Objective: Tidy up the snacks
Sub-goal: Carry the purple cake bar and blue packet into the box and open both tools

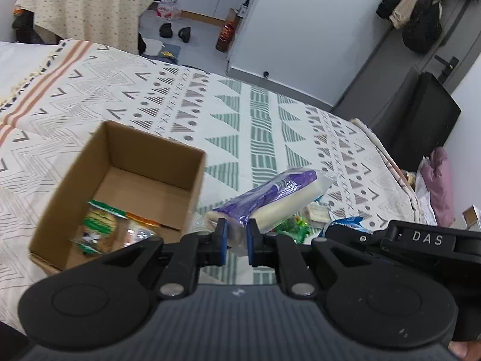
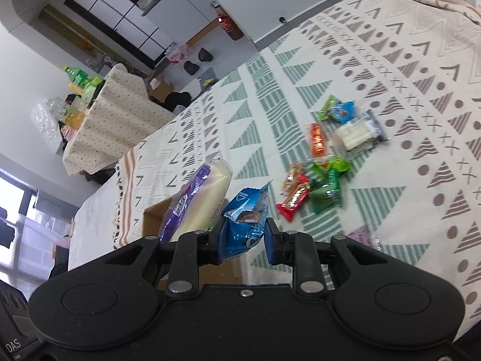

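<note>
Left gripper [image 1: 236,242]: clenched on the end of a long purple-and-clear plastic packet with a pale bar inside [image 1: 270,194]; packet held off the bedspread, beside the box's right wall
Right gripper [image 2: 244,242]: clamped on a crinkled blue foil snack packet [image 2: 246,216], lifted clear of the cloth; the purple packet [image 2: 195,201] hangs just left of it
Box: open brown cardboard carton [image 1: 120,177] on the patterned bedspread; green-and-orange wrapped snacks [image 1: 111,225] in its near corner
Loose snacks: red bar [image 2: 293,200], green packets [image 2: 326,185], orange packet [image 2: 318,140], clear packet of white wafers [image 2: 357,132], blue and green sweets [image 2: 338,109]; scattered mid-cloth, well apart from the box
Surface: white bedspread printed with green and grey triangles [image 2: 421,120]
</note>
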A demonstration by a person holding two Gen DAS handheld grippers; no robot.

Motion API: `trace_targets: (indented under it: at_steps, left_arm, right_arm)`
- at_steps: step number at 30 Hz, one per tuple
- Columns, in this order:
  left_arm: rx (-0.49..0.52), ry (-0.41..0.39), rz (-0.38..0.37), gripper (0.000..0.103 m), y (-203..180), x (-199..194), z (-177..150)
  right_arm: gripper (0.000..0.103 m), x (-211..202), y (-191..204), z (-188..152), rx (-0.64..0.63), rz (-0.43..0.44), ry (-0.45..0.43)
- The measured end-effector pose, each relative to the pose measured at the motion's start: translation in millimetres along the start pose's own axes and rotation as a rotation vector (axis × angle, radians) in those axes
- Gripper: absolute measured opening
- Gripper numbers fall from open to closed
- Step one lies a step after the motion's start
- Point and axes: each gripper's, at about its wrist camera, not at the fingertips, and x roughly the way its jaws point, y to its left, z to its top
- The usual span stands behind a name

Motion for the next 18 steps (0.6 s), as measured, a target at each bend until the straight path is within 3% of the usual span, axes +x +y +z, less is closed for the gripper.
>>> trace_targets:
  at_steps: [18]
  left_arm:
    - [-0.167, -0.046, 0.097, 0.011, 91, -27, 12]
  right_arm:
    - [0.025, 33, 62, -24, -0.070, 0.043, 0.050]
